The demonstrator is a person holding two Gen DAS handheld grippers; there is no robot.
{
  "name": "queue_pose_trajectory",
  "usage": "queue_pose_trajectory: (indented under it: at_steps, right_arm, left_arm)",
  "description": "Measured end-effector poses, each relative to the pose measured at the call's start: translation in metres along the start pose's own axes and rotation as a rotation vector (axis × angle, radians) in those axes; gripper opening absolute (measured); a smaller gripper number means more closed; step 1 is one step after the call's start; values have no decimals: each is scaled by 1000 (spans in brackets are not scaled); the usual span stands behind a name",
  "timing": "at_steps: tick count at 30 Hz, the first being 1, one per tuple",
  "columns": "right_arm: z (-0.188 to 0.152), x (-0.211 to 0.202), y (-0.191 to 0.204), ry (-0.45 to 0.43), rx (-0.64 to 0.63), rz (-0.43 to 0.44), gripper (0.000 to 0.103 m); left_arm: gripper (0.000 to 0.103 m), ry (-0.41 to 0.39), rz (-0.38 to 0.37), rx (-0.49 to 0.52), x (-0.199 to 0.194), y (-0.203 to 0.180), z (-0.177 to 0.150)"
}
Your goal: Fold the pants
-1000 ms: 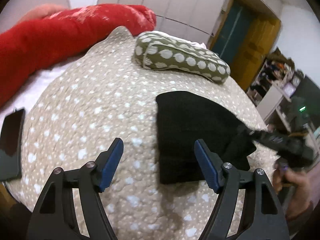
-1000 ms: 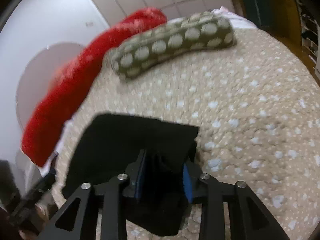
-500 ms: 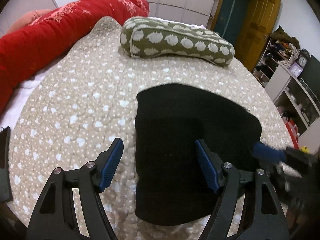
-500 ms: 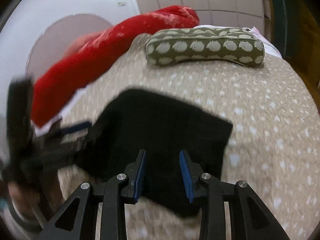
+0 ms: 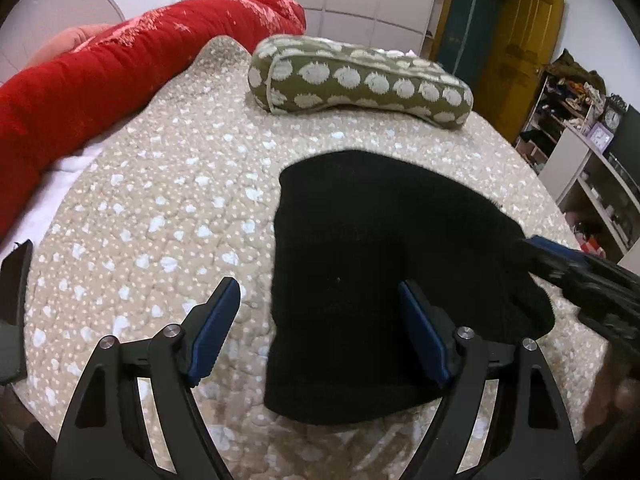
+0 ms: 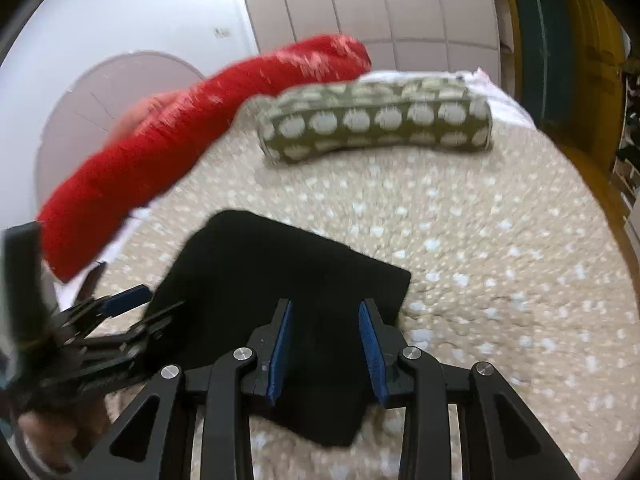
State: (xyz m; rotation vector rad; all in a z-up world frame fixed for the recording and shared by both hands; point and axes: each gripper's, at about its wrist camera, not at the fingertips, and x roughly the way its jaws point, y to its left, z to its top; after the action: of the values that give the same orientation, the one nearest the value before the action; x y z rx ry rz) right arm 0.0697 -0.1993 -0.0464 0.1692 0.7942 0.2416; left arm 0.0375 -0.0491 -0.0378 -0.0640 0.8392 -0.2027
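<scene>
Pants (image 5: 384, 280): we see them as a black folded bundle lying flat on the spotted quilt (image 5: 160, 208), filling the lower centre and right of the left view. Their long axis runs from the bottom edge up toward the middle of the frame, tilted slightly right, with the rounded end pointing up toward the pillow.

In that view our left gripper (image 5: 320, 328) hangs low in the frame with its fingers spread wide; they have just been opening further. One finger sits over bare quilt, the other over the cloth, and neither presses on anything.

Our right gripper (image 6: 324, 344) sits at the bottom of its own blurred view, fingers parted with a clear gap, above the near corner of the pants (image 6: 280, 300). Whether they touch the cloth we cannot tell.

Farther up lies the green spotted pillow (image 5: 360, 80), well apart from the pants. A red blanket (image 5: 120, 64) stretches across the upper left.
</scene>
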Motion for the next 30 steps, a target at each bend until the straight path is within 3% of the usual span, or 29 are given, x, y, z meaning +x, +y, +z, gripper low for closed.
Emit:
queue_pose_trajectory:
  at_steps: [3,10,15,20,24,30]
  right_arm:
    - [-1,32,1,35,-14,-49,33]
    - [19,55,-17,50,45,-7,34]
    - [14,24,-6,38,4,-25,34]
    - [-14,-8,14,29,-78,-51,35]
    - [-39,-12,20,38,-128,-101,36]
    - [-43,-9,10,33,-84,-75,37]
  left_arm:
    - [82,8,7,8,8,-4,0]
    - [82,18,2,2,20,-9,5]
    - [82,14,7,12,19,-11,6]
    - [82,17,3,-1,19,-10,5]
    - [82,19,8,-2,18,-12,3]
    - [82,32,10,-14,16,-14,2]
